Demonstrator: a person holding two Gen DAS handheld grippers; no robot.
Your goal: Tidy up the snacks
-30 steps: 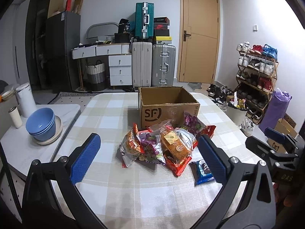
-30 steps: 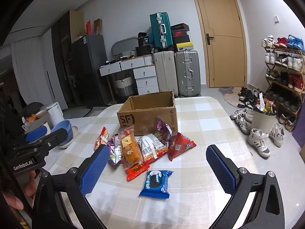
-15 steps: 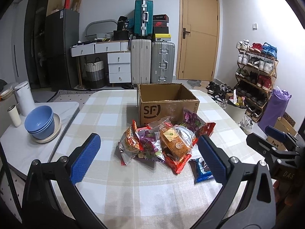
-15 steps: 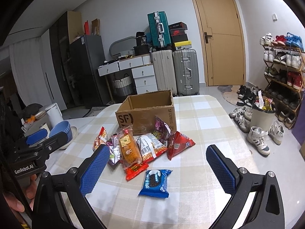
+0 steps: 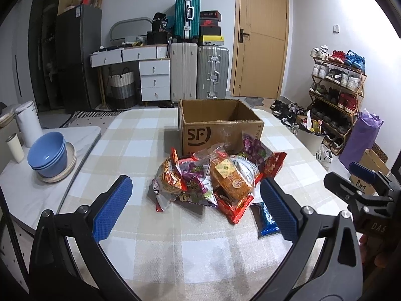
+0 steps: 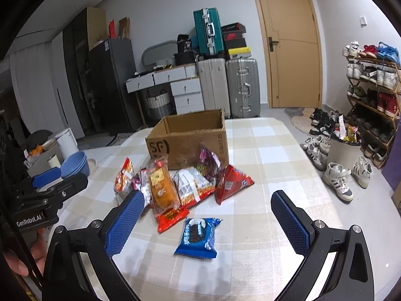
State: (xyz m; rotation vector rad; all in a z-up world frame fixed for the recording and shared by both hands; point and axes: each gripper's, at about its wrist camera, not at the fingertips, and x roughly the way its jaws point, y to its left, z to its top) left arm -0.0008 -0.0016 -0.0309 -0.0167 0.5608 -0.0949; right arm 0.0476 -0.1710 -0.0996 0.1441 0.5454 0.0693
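Right wrist view: the right claw (image 6: 208,222) hangs above the desk (image 6: 263,165) with its jaws spread wide and nothing between them. A blue cookie packet (image 6: 198,237) lies flat on the checked cloth, just below and between the blue pads. Beyond it sits the snack pile (image 6: 180,185), touching the front of an open cardboard box (image 6: 188,138). In the left wrist view, the left claw (image 5: 195,207) is likewise wide and empty, with the snack pile straight ahead between its pads. Blue bowls (image 5: 47,154) stand well apart, off to the left.
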